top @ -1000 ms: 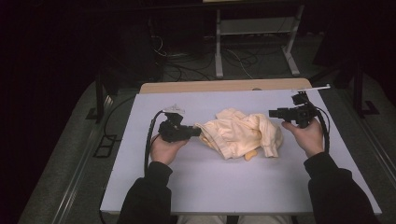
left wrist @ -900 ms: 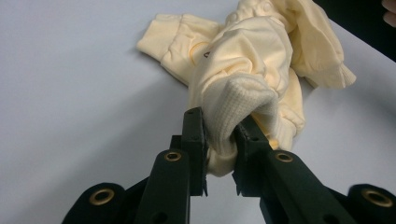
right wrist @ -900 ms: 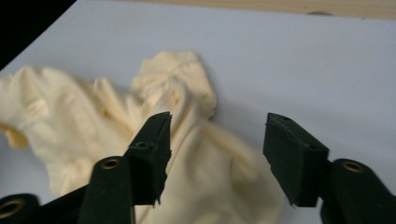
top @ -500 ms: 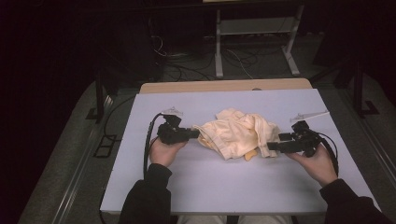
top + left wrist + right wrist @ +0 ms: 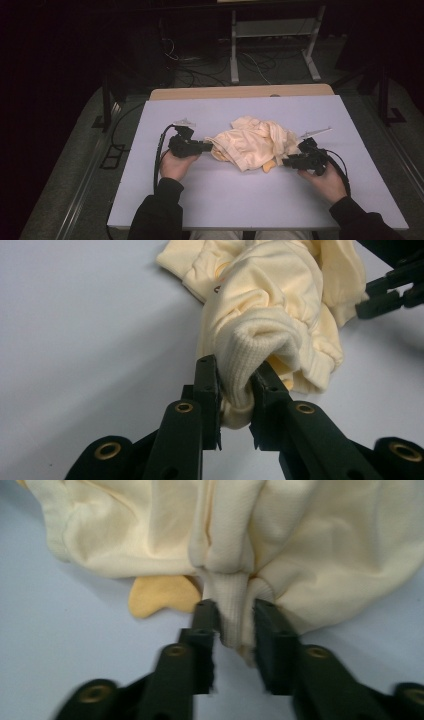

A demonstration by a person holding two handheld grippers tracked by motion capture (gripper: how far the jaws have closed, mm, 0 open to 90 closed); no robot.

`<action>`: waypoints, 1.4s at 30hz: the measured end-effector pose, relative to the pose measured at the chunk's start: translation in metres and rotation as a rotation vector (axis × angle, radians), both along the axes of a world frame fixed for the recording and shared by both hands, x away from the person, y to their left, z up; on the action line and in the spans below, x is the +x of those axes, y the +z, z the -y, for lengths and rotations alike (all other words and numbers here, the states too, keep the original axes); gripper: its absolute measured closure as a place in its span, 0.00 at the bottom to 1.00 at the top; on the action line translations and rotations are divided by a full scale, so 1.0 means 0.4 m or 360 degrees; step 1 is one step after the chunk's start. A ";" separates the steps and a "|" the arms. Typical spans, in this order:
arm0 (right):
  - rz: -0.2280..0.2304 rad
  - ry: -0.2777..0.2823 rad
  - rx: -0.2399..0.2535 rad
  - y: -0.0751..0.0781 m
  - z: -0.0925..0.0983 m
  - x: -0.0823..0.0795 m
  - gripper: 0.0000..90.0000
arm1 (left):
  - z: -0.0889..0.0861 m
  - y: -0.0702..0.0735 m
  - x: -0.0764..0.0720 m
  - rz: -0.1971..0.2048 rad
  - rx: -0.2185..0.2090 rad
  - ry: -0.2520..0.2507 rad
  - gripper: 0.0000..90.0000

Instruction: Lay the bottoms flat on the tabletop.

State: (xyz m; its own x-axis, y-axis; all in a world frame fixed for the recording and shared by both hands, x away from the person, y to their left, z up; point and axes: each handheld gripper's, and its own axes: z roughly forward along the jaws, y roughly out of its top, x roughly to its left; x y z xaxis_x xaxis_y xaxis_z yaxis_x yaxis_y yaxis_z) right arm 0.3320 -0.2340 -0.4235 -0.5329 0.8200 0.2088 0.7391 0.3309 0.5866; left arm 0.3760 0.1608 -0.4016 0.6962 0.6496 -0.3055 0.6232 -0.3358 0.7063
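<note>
A crumpled pale yellow garment lies in the middle of the white table. At its left edge, my left gripper is shut on a thick ribbed fold of the cloth. My right gripper is at the garment's right front edge, its jaws pinching a ribbed band that hangs from the bunched fabric. An orange patch peeks out from under the garment just left of that band. In the left gripper view, the right gripper's jaws touch the far side of the cloth.
A wooden strip runs along the table's far edge. Beyond it, a metal rack and cables sit on the dark floor. Bare table surface lies in front of and beside the garment.
My right gripper came from the far right of the table down to the garment's right edge and closed on the cloth. The left gripper kept its hold.
</note>
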 end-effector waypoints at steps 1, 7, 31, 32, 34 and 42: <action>-0.0004 -0.0007 0.0025 0.006 0.004 0.001 0.85 | 0.000 -0.001 0.000 0.0000 -0.0002 -0.0001 0.83; 0.0047 -0.0005 0.0108 0.070 0.021 0.015 0.87 | 0.002 0.006 -0.002 0.0007 0.0014 0.0000 0.83; 0.0125 -0.0497 0.0329 0.160 0.079 0.286 0.89 | 0.011 -0.001 0.004 0.0006 -0.0006 -0.0020 0.83; 0.0116 -0.0512 0.0330 0.148 0.076 0.295 0.89 | 0.012 -0.003 0.005 0.0003 -0.0002 -0.0024 0.83; 0.0098 -0.0530 0.0298 0.127 0.067 0.310 0.89 | 0.016 -0.007 0.006 0.0001 0.0000 -0.0031 0.83; 0.0137 -0.0624 0.0203 0.110 0.081 0.323 0.88 | 0.018 -0.009 0.006 -0.0002 0.0002 -0.0043 0.83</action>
